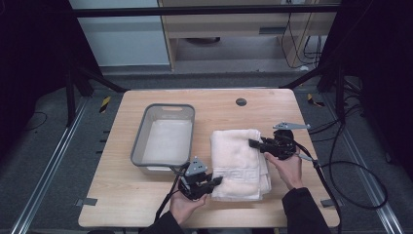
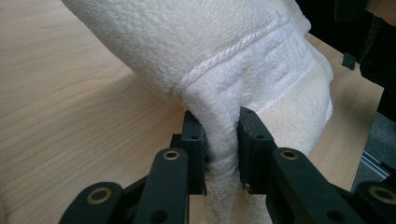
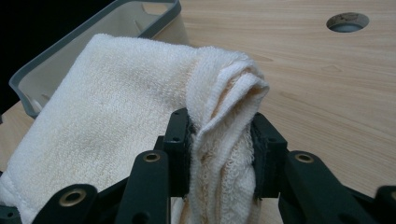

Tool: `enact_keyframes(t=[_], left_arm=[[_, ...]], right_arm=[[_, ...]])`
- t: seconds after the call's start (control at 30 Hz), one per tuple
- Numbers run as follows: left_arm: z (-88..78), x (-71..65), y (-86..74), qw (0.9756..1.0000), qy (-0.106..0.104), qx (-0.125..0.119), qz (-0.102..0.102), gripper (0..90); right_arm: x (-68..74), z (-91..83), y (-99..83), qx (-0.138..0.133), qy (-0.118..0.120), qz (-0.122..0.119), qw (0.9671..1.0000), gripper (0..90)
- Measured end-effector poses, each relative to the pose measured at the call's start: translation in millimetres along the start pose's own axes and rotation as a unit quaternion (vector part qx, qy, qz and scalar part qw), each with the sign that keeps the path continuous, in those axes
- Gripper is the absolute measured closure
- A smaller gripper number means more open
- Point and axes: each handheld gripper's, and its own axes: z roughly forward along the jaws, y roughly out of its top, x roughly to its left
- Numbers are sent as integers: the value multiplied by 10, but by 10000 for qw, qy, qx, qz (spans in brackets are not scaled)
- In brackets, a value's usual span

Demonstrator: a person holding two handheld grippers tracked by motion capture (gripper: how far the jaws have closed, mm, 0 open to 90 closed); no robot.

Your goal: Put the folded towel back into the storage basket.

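Observation:
A folded white towel (image 1: pixel 238 161) lies on the wooden table (image 1: pixel 146 204), right of its middle. My left gripper (image 1: pixel 217 181) is shut on the towel's near-left corner, beside the woven border; the left gripper view shows the cloth (image 2: pixel 224 140) pinched between the two black jaws. My right gripper (image 1: pixel 253 143) is shut on the towel's far-right edge. There, several bunched layers of the towel (image 3: pixel 224 140) sit between its jaws. Both held parts are lifted a little off the table.
A grey plastic basket (image 1: pixel 165 139) stands to the left of the towel, its rim (image 3: pixel 159 25) close behind the cloth. A round cable hole (image 1: pixel 240 102) sits in the tabletop at the back. Cables trail off to the right.

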Motion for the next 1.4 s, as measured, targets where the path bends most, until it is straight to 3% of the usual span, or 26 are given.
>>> enact_keyframes(t=[0.43, 0.87, 1.4], left_arm=[[-98, -17, 74, 9998, 52, -150, 69, 744], [-304, 17, 216, 9988, 133, -429, 185, 744], [-589, 178, 346, 9973, 307, -657, 144, 744]], right_arm=[[90, -63, 105, -182, -10, -132, 9997, 648], [228, -119, 326, -434, 46, -258, 9987, 648], [492, -45, 670, -594, 42, -487, 9970, 648]])
